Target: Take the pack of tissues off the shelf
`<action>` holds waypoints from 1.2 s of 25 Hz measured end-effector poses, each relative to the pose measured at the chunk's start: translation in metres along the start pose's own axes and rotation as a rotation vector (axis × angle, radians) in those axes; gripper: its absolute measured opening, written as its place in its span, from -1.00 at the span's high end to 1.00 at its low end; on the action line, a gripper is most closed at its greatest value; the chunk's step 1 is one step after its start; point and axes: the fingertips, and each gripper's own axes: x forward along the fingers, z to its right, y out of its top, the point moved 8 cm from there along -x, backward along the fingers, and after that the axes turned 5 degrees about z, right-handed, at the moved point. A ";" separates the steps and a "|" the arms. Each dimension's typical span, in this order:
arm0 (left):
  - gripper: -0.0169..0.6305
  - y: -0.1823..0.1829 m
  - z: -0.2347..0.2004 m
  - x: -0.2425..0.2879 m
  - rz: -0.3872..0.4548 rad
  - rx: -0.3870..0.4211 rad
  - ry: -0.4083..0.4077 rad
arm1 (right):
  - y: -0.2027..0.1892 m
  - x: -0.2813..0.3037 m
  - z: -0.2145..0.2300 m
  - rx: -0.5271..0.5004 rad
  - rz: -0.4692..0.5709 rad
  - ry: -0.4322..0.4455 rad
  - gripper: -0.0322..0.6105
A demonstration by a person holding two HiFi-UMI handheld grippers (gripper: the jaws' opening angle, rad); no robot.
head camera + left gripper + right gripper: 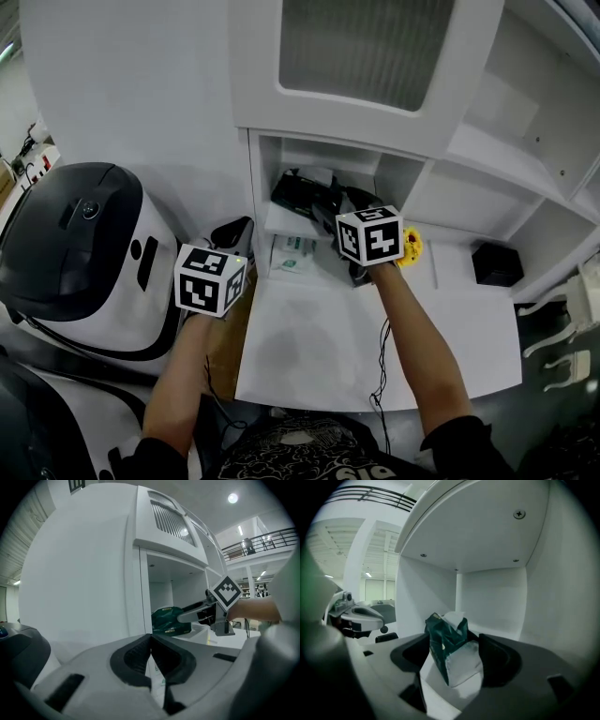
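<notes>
Pack of tissues (pixel 449 654), dark green with a white face, stands tilted between the two pads of the right claw (pixel 453 641). The claw is clenched on it from both sides, deep inside a cubby at the left end of the shelf unit (pixel 265 169). In the left gripper view the pack is low at the shelf (pixel 281 223) that divides the cubby. Whether it rests on the shelf cannot be told.

The shelf unit is white and fills the far side of the scene. It has a door (pixel 375 47) with a frosted panel above the cubby and open compartments running off to the right.

At the left is a large rounded machine (pixel 84 253), white with a black top.

A white table (pixel 375 347) lies in front of the shelf unit, on the near side.

A person's two bare forearms reach in from the near edge, each holding a claw that carries a marker cube.

The left claw (pixel 150 638) hangs left of the shelf unit, between its side wall and the machine. Its jaws are pressed together tip to tip, with nothing between them.

A flat white-and-green packet (pixel 295 253) lies in the cubby under the shelf.

A small black box (pixel 496 264) sits at the far right of the table.

A small yellow object (pixel 411 246) lies just right of the right claw's cube.
</notes>
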 end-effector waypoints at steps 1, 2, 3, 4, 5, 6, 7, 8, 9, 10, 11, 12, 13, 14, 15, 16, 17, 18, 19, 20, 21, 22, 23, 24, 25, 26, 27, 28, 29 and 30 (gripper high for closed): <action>0.93 -0.001 -0.001 0.001 -0.001 0.000 -0.007 | -0.001 0.001 0.000 -0.002 -0.005 -0.005 -0.10; 0.93 -0.001 -0.002 0.002 -0.001 0.000 -0.013 | -0.001 0.002 0.000 -0.004 -0.009 -0.010 -0.10; 0.93 -0.001 -0.003 0.004 0.000 0.001 -0.019 | -0.001 0.003 -0.001 -0.006 -0.012 -0.015 -0.10; 0.93 0.000 -0.005 0.005 0.002 0.003 -0.025 | 0.000 0.003 0.000 -0.009 -0.015 -0.020 -0.07; 0.93 0.000 -0.006 0.006 0.004 0.004 -0.029 | 0.000 0.004 0.000 -0.012 -0.018 -0.024 -0.04; 0.93 0.000 -0.007 0.007 0.006 0.005 -0.033 | 0.000 0.005 -0.001 -0.016 -0.022 -0.025 -0.01; 0.93 0.001 -0.007 0.008 0.008 0.004 -0.037 | -0.001 0.005 -0.001 -0.020 -0.027 -0.025 0.01; 0.93 0.001 -0.008 0.010 0.011 0.003 -0.042 | -0.001 0.005 -0.001 -0.024 -0.033 -0.024 0.03; 0.93 0.001 -0.008 0.011 0.013 0.002 -0.047 | -0.002 0.005 -0.001 -0.030 -0.038 -0.024 0.04; 0.93 0.001 -0.008 0.013 0.015 0.002 -0.052 | -0.002 0.005 -0.001 -0.035 -0.043 -0.024 0.06; 0.93 0.002 -0.008 0.014 0.017 0.002 -0.056 | -0.002 0.005 -0.001 -0.040 -0.049 -0.022 0.11; 0.93 0.002 -0.008 0.014 0.018 0.001 -0.058 | -0.003 0.005 -0.002 -0.045 -0.054 -0.021 0.15; 0.93 0.002 -0.008 0.015 0.019 0.000 -0.060 | -0.003 0.006 -0.002 -0.051 -0.058 -0.020 0.18; 0.93 0.002 -0.009 0.015 0.020 -0.001 -0.062 | -0.003 0.006 -0.003 -0.058 -0.062 -0.021 0.23; 0.93 0.002 -0.009 0.015 0.022 -0.002 -0.063 | -0.003 0.006 -0.003 -0.064 -0.065 -0.023 0.29; 0.93 0.001 -0.009 0.016 0.022 -0.003 -0.065 | -0.003 0.006 -0.003 -0.068 -0.067 -0.023 0.32; 0.93 0.001 -0.009 0.016 0.023 -0.004 -0.067 | -0.003 0.006 -0.003 -0.069 -0.069 -0.023 0.35; 0.93 0.000 -0.010 0.016 0.023 -0.006 -0.068 | -0.004 0.006 -0.003 -0.068 -0.071 -0.023 0.41; 0.93 -0.001 -0.011 0.016 0.023 -0.007 -0.068 | -0.004 0.007 -0.003 -0.067 -0.072 -0.022 0.45; 0.93 -0.001 -0.012 0.016 0.022 -0.009 -0.066 | -0.005 0.008 -0.004 -0.066 -0.072 -0.022 0.47; 0.93 -0.002 -0.014 0.015 0.021 -0.011 -0.063 | -0.005 0.009 -0.004 -0.066 -0.073 -0.021 0.49; 0.93 -0.002 -0.015 0.015 0.022 -0.013 -0.061 | -0.006 0.009 -0.005 -0.065 -0.074 -0.021 0.51; 0.93 -0.002 -0.017 0.014 0.022 -0.014 -0.059 | -0.006 0.010 -0.005 -0.064 -0.075 -0.022 0.53; 0.93 -0.003 -0.018 0.014 0.022 -0.015 -0.057 | -0.007 0.010 -0.005 -0.061 -0.074 -0.023 0.55; 0.93 -0.003 -0.019 0.013 0.022 -0.015 -0.056 | -0.008 0.011 -0.005 -0.057 -0.073 -0.025 0.57; 0.93 -0.004 -0.019 0.013 0.022 -0.016 -0.055 | -0.008 0.011 -0.005 -0.054 -0.070 -0.026 0.59; 0.93 -0.005 -0.020 0.012 0.022 -0.017 -0.055 | -0.009 0.011 -0.005 -0.052 -0.068 -0.028 0.61; 0.93 -0.006 -0.020 0.012 0.021 -0.018 -0.054 | -0.010 0.011 -0.005 -0.052 -0.066 -0.029 0.63; 0.93 -0.007 -0.020 0.011 0.019 -0.019 -0.054 | -0.010 0.010 -0.006 -0.053 -0.064 -0.030 0.65; 0.93 -0.007 -0.019 0.010 0.018 -0.020 -0.055 | -0.010 0.010 -0.006 -0.055 -0.062 -0.030 0.69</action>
